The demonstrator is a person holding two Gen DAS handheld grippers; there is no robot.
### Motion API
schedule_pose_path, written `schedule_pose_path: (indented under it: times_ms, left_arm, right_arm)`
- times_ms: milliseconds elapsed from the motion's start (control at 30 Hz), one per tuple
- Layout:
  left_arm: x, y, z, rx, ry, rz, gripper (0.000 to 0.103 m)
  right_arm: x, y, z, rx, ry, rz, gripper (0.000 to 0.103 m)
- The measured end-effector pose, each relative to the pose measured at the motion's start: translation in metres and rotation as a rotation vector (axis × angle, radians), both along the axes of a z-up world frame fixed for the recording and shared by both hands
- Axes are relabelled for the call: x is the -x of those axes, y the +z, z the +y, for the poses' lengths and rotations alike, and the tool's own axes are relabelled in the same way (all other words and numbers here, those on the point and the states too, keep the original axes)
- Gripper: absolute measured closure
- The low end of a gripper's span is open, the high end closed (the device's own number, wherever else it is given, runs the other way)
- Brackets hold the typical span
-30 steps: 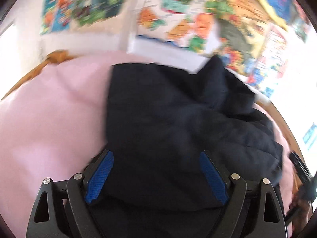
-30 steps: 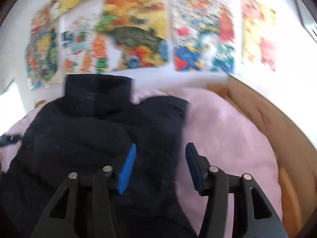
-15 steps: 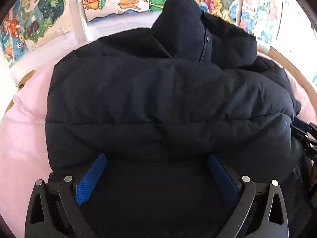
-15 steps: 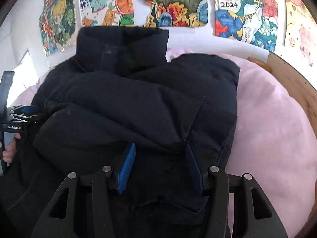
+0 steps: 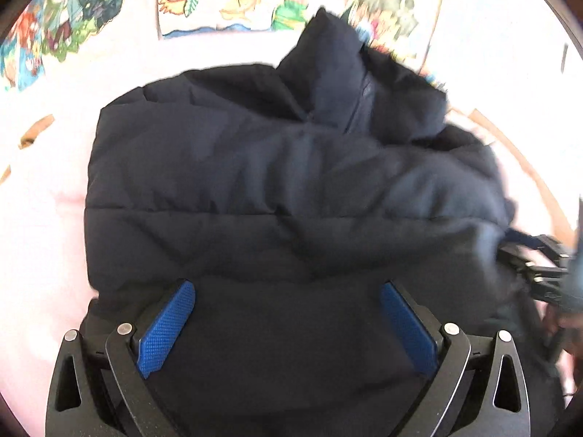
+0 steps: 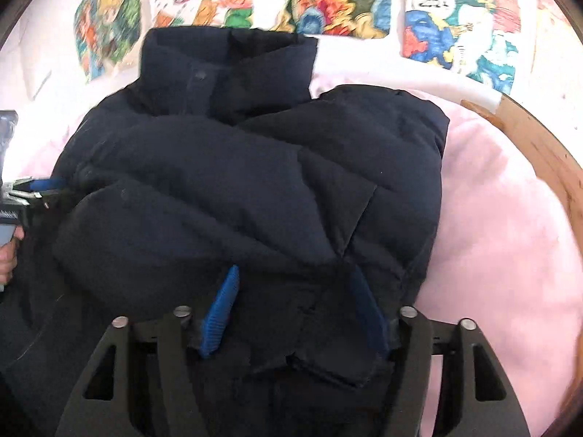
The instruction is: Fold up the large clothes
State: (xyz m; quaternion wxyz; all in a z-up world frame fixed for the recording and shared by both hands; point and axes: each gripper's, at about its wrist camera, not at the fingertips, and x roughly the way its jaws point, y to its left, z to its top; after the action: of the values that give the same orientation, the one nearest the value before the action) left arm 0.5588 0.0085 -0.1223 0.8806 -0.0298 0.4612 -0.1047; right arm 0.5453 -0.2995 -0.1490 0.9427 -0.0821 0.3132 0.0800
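Note:
A dark navy puffer jacket (image 5: 273, 182) lies folded on a pink bed sheet (image 5: 40, 255), its collar (image 6: 226, 73) standing up at the far end. My left gripper (image 5: 286, 286) hovers open and wide over the near part of the jacket, its pads clear of the fabric. My right gripper (image 6: 294, 271) is at the jacket's (image 6: 237, 189) near right part. Its jaws are opening, with a loose flap of the jacket lying between them. Each gripper shows at the edge of the other's view: the right gripper (image 5: 535, 266), the left gripper (image 6: 36, 189).
The pink sheet (image 6: 510, 236) spreads out on the jacket's right side. A curved wooden bed frame (image 6: 546, 160) borders it on the right. Colourful drawings (image 6: 328, 0) hang on the white wall behind the bed. A person's hand (image 6: 7, 255) holds the left gripper.
Both grippers have come down and closer over the jacket, which has settled from a blurred swing into a folded heap. The left jaws spread wider early on; the right jaws spread just now.

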Motion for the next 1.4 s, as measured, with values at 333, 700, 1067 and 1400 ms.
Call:
schedule_pose_path:
  times_ms: [333, 700, 1067, 1400]
  left_arm:
    - [-0.028, 0.060, 0.008, 0.043, 0.016, -0.191, 0.000]
    - [-0.113, 0.070, -0.015, -0.009, 0.059, -0.261, 0.000]
    - [-0.135, 0.076, -0.023, 0.023, 0.018, -0.226, 0.094]
    - [-0.031, 0.078, 0.020, -0.030, -0.056, -0.217, 0.096]
  right_arm:
    - [-0.029, 0.085, -0.006, -0.149, 0.086, -0.107, 0.023]
    - [-0.162, 0.112, 0.006, -0.455, -0.081, -0.095, 0.033]
    - [-0.149, 0.124, 0.024, -0.463, -0.036, -0.067, 0.089]
    - [-0.015, 0.151, 0.037, -0.172, 0.129, -0.215, 0.094]
